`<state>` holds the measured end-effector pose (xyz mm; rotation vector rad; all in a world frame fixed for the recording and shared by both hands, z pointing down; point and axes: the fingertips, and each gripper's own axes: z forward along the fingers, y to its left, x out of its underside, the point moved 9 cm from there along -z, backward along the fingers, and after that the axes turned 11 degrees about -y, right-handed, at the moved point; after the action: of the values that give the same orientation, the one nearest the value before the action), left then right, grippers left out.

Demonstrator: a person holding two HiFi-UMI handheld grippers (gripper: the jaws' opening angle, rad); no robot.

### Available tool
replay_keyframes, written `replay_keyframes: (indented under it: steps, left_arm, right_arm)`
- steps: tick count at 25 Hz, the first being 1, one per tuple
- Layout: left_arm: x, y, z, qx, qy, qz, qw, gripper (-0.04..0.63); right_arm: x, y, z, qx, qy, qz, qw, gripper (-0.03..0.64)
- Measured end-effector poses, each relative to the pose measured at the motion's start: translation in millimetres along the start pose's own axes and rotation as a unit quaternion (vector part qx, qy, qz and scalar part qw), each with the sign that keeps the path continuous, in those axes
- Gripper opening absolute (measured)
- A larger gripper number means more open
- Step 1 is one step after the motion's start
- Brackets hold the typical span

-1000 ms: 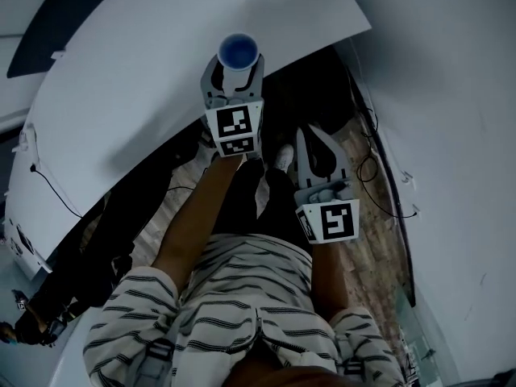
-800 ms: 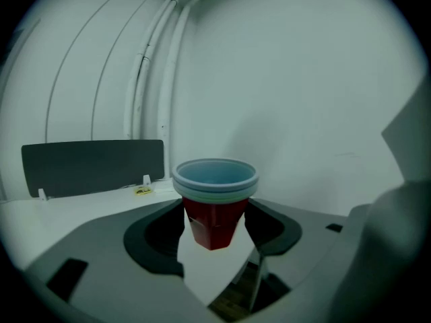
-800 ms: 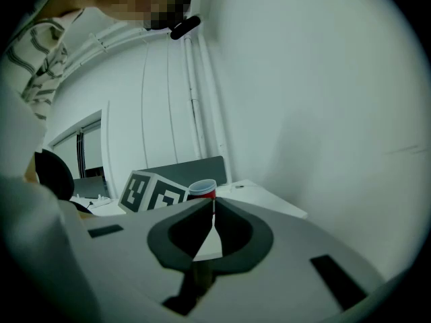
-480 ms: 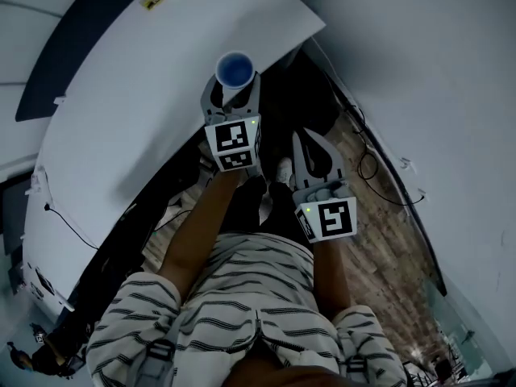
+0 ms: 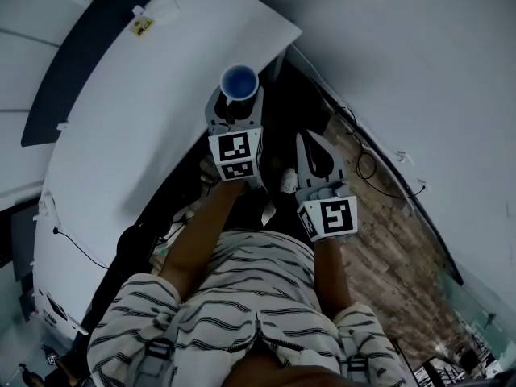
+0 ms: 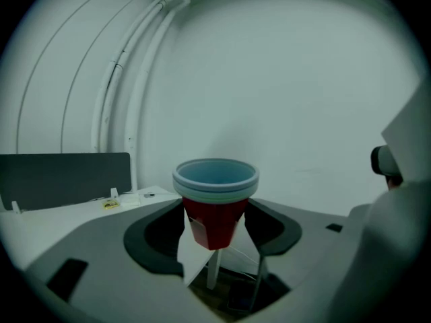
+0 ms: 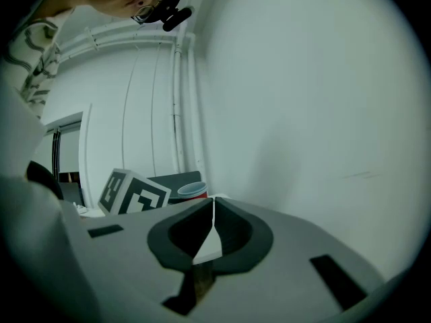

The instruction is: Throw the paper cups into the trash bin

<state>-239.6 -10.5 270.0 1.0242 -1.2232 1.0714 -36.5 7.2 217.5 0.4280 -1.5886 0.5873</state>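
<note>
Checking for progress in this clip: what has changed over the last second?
The left gripper, still shut on the paper cup, now shows at the white table's edge rather than over it. More wooden floor shows at right, so the person seems to be turning. Nothing was let go. The right gripper stays shut and empty beside it.

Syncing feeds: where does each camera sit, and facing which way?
Head view: on the head, looking down at left hand-held gripper, right hand-held gripper, forearms, striped shorts.
Left gripper view: on that hand-held gripper, facing a wall; jaws shut on paper cups.
Right gripper view: on that hand-held gripper, facing the wall; jaws together, empty.
Shared: cups show in all three.
</note>
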Motion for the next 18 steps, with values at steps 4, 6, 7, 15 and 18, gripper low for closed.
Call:
replay_keyframes:
  steps: [4,6,7,15,18]
  left_arm:
    - [-2,-11,-5,0.021,0.008,0.001,0.9998,0.299]
    - [-5,-19,-7,0.038,0.007,0.01,0.9992,0.299]
    - [-6,-23,-7,0.045,0.006,0.015,0.9988,0.299]
    - [-12,-56,0,0.084,0.003,0.019,0.9963,0.299]
    - [-12,-71,3,0.1,0.004,0.023,0.9947,0.299]
  right_arm:
    - [-5,-4,-9,0.02,-0.004,-0.003,1.0,0.009]
    - [-7,-7,-17,0.032,-0.007,-0.003,0.999,0.009]
    - [-8,-9,-21,0.038,-0.009,-0.002,0.999,0.009]
    - [-7,-31,-46,0.089,-0.008,0.006,0.996,0.009]
    - [-8,-37,-54,0.1,-0.01,0.007,0.995,0.009]
